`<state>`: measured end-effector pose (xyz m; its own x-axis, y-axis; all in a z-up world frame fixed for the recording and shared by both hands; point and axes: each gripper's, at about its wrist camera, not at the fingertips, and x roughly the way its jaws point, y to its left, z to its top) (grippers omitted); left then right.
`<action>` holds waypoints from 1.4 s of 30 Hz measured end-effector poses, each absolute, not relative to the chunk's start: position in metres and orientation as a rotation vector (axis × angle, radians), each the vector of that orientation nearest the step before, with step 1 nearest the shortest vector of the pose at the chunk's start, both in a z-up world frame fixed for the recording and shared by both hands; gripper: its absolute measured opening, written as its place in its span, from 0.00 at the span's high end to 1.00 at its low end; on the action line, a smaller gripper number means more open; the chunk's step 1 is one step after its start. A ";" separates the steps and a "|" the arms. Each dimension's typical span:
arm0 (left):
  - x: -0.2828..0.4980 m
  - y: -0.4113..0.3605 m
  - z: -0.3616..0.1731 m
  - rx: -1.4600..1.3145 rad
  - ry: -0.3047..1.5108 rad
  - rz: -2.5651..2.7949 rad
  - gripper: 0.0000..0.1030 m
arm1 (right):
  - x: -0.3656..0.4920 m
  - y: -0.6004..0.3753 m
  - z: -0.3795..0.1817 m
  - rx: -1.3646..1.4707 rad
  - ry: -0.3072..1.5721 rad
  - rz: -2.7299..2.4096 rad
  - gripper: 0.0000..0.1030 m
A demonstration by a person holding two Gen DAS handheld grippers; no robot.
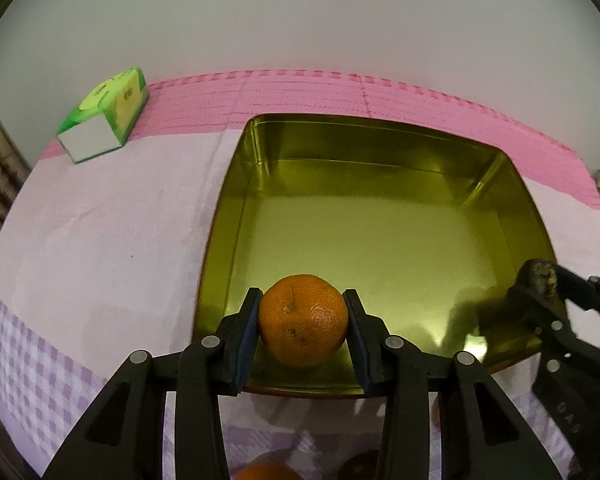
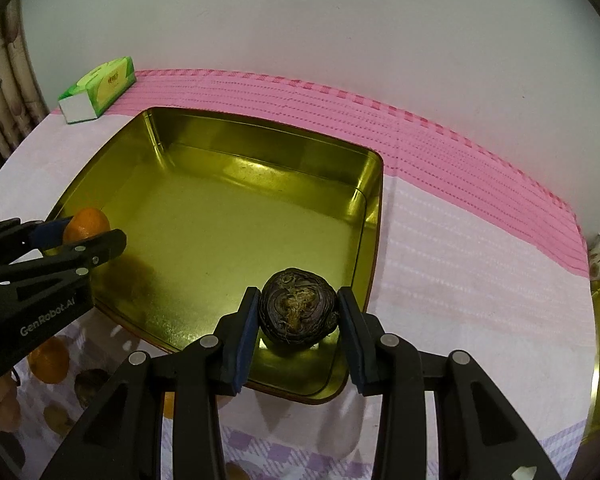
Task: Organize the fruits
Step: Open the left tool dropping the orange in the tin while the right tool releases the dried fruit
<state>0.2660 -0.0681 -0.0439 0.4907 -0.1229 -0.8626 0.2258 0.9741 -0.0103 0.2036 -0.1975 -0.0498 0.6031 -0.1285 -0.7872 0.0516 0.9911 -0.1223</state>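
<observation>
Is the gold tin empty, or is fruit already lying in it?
Empty: the gold tin shows bare floor; the orange and dark fruit remain gripped.

Left gripper point(image 1: 303, 322) clamps orange point(image 1: 303, 319) over gold tin point(image 1: 380, 216).

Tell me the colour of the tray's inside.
Shiny gold-yellow metal tray, with nothing lying on its floor; clearest in the right wrist view.
</observation>
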 end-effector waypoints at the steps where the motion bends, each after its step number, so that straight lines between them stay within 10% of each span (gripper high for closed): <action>1: 0.266 -0.068 -0.044 0.116 1.034 -0.210 0.60 | 0.203 -0.198 -0.050 -0.095 0.917 -0.107 0.65; 42: 0.241 -0.068 -0.007 0.110 0.944 -0.241 0.38 | 0.189 -0.192 -0.035 -0.024 0.866 -0.054 0.47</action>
<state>0.2414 -0.0677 -0.0072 0.5622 -0.1568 -0.8120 0.2523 0.9676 -0.0122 0.1894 -0.1921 -0.0351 0.6469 -0.0571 -0.7604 0.0377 0.9984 -0.0429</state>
